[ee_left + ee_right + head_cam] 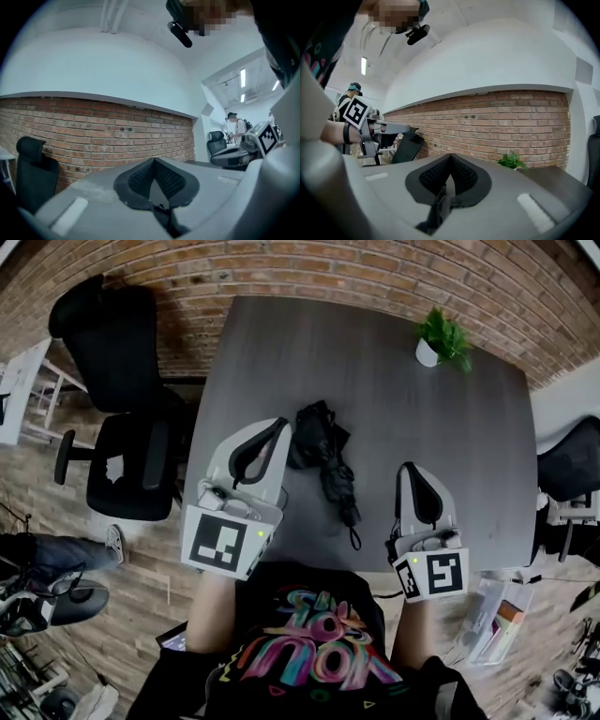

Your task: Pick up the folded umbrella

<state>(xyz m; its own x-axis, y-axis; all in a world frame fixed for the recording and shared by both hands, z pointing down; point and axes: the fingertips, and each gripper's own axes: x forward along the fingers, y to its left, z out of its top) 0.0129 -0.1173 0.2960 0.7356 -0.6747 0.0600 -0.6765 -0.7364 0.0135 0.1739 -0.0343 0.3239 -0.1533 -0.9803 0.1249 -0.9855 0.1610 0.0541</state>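
The folded black umbrella [325, 454] lies on the dark grey table [450, 446], its bunched canopy toward the far side and its strap end toward me. My left gripper [280, 422] hovers just left of the canopy, jaws together with nothing between them. To the right of the umbrella's near half, my right gripper [406, 466] is also shut and empty. The left gripper view shows its own closed tips [153, 160] aimed level at the brick wall; the right gripper view shows the same for its tips [450, 155]. Neither gripper view shows the umbrella.
A small potted plant [441, 337] stands at the table's far right corner and also appears as the plant [511, 161] in the right gripper view. A black office chair [127, 442] sits left of the table, another chair [572, 465] at the right. A person [236, 125] stands in the background.
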